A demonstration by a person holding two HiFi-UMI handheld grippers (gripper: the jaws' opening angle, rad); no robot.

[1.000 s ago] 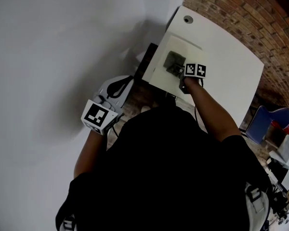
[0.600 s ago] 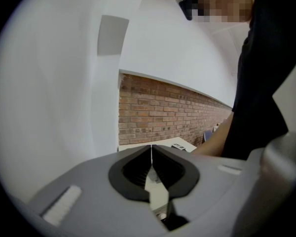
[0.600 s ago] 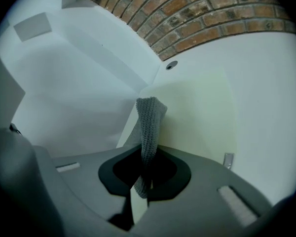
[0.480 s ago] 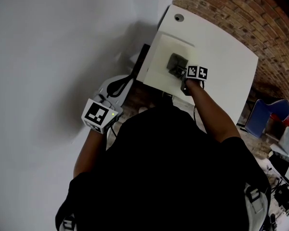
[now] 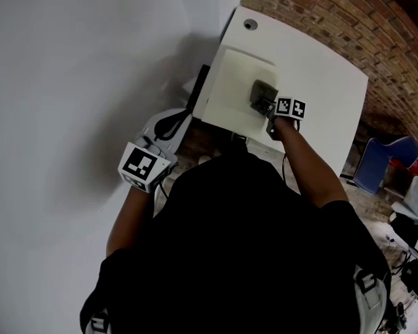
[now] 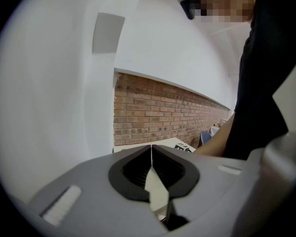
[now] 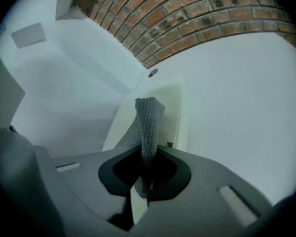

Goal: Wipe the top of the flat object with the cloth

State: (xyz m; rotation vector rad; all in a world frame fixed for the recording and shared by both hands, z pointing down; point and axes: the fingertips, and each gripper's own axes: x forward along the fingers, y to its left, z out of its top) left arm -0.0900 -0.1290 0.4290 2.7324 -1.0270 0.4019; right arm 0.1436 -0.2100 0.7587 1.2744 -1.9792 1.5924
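While my right gripper (image 7: 148,157) pinches the grey knitted cloth (image 7: 149,115) tight between its jaws, a fold of that cloth sticks straight out past the tips, over the cream flat object (image 7: 173,102). From the head view the cloth sits bunched on the panel's top, toward its right-hand side, right in front of my gripper's nose; whether it presses down on the surface I cannot tell. The flat object lies on the white table (image 7: 237,112), close to the corner with the round cable hole (image 7: 152,73), brick wall (image 7: 197,23) beyond. Over on the other side, my left gripper (image 6: 151,157) has its jaws pressed together with nothing between them, held low by the white wall (image 6: 49,107), well apart from the table and the cloth.
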